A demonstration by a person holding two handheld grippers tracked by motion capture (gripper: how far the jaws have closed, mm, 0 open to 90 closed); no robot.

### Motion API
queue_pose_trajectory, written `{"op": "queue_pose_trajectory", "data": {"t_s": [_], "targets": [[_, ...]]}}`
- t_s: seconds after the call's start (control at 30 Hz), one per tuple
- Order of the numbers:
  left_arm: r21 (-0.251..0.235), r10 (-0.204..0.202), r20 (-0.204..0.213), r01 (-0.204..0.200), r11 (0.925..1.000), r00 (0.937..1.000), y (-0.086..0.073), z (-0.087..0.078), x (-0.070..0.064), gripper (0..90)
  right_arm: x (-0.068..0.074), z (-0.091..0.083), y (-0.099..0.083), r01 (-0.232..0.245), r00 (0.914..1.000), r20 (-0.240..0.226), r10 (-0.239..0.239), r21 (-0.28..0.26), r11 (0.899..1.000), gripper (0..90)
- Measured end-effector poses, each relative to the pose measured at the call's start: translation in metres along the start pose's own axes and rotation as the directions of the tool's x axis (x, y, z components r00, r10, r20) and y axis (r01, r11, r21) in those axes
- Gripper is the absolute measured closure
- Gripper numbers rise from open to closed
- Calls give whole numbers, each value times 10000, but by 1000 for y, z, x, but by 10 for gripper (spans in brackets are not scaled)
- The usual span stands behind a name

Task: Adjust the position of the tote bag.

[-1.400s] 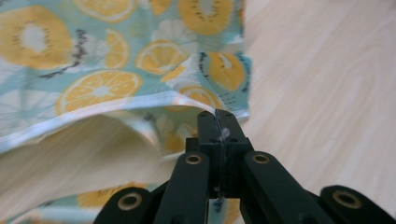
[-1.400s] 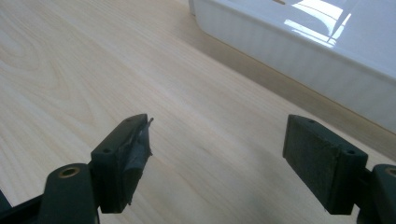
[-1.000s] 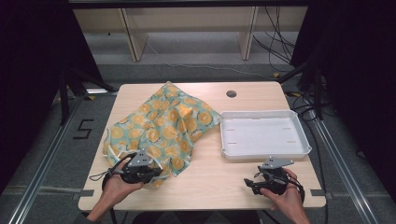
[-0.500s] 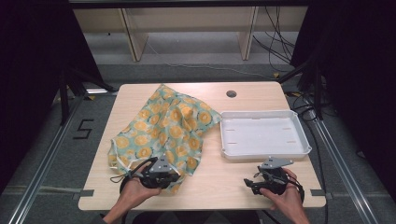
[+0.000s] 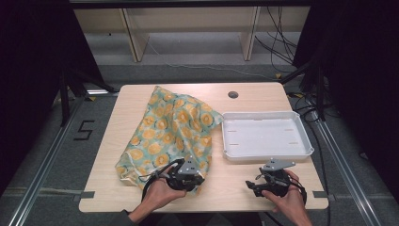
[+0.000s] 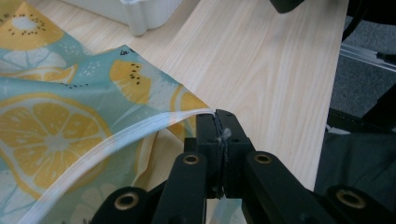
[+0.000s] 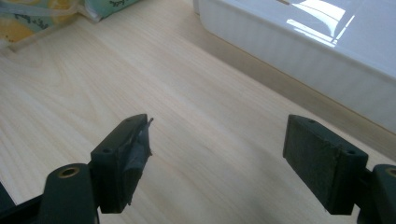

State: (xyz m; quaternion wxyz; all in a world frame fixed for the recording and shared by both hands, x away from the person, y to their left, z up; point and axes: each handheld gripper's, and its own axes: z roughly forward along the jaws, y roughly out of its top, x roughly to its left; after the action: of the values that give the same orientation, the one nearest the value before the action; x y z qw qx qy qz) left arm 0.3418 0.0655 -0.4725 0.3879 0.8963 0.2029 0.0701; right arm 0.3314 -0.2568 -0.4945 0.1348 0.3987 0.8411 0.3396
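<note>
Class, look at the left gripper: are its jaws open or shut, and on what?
Shut. In the left gripper view the left gripper has its jaws pressed together on the white hem of the fruit-print cloth, at its corner.

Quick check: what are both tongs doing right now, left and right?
Left tongs: shut on the hem of the fruit-print cloth.
Right tongs: open, holding nothing, over the bare table near the white tray.

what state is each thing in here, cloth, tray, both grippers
cloth: spread crumpled on the table, near hem corner pinched
tray: upright, empty, apart from the cloth
left gripper: jaws shut on the cloth hem
right gripper: jaws wide open, holding nothing, over bare table
</note>
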Motion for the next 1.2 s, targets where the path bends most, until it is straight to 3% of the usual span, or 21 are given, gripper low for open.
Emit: {"op": "queue_pose_trajectory", "data": {"t_s": [0.03,0.1,0.2,0.23,0.37,0.4,0.5,0.57,0.73,0.77,0.83,0.87,0.93,0.97,1.0,1.03,1.07,1.1,1.13,1.17,1.2], "targets": [[-264,-429,-65,427,9987,9991,1,3,-2,880,0,0,0,-21,10000,7,21,-2,10000,240],[-127,-245,-102,244,9996,9996,3,2,-1,876,-1,1,0,197,9998,25,-196,-141,9997,240],[-571,-443,-261,427,9975,9987,13,4,-1,875,1,0,0,9,10000,-12,-9,-60,10000,239],[-583,-218,-243,203,9981,9995,17,3,1,876,1,0,1,25,10000,-32,-25,2,10000,239],[-918,-475,-142,460,9947,9988,31,5,1,875,2,0,1,-193,9998,-101,193,48,9998,239],[-736,-370,-83,363,9966,9993,34,6,2,869,0,1,1,52,10000,-34,-52,-23,10000,238],[-621,-417,-22,415,9972,9991,36,8,2,843,-1,1,1,133,9999,11,-133,-69,9999,237],[-539,-285,-117,278,9982,9995,33,4,4,810,-1,1,0,188,9998,11,-187,-192,9996,238],[-754,-798,-127,786,9940,9967,20,-21,11,621,1,0,1,9,10000,-40,-9,-131,9999,237],[-761,-877,-77,869,9933,9961,17,-27,13,587,1,1,2,187,9998,4,-187,-323,9993,237],[-883,-935,-287,906,9920,9952,13,-34,17,544,3,1,3,133,9999,-33,-134,-266,9996,237],[-1185,-1233,-452,1172,9860,9913,6,-49,24,527,3,2,2,318,9995,1,-318,-404,9987,237],[-1239,-1458,-807,1352,9830,9860,-2,-65,31,482,4,2,4,328,9994,-127,-332,-331,9989,237],[-1121,-1363,-1196,1230,9861,9834,-7,-72,37,454,5,3,5,317,9991,-267,-330,-448,9985,237],[-954,-1330,-1700,1180,9884,9764,-13,-80,42,435,6,3,6,344,9989,-294,-355,-362,9988,237],[-954,-1330,-1700,1180,9884,9764,-13,-80,42,425,7,3,6,374,9987,-327,-388,-429,9984,237],[-802,-1432,-2577,1266,9887,9556,-28,-96,57,409,8,4,6,286,9990,-329,-302,-494,9984,237],[-789,-1683,-2791,1521,9852,9454,-36,-105,65,392,9,4,6,432,9987,-250,-446,-555,9975,238],[-969,-2209,-3075,2005,9749,9256,-44,-112,72,379,9,4,7,452,9985,-272,-467,-507,9977,238],[-1052,-2463,-3471,2234,9690,9049,-53,-119,79,369,9,4,7,507,9982,-294,-519,-412,9979,237],[-1052,-2463,-3471,2234,9690,9049,-53,-119,79,363,9,4,7,506,9982,-290,-518,-407,9979,238]]}}
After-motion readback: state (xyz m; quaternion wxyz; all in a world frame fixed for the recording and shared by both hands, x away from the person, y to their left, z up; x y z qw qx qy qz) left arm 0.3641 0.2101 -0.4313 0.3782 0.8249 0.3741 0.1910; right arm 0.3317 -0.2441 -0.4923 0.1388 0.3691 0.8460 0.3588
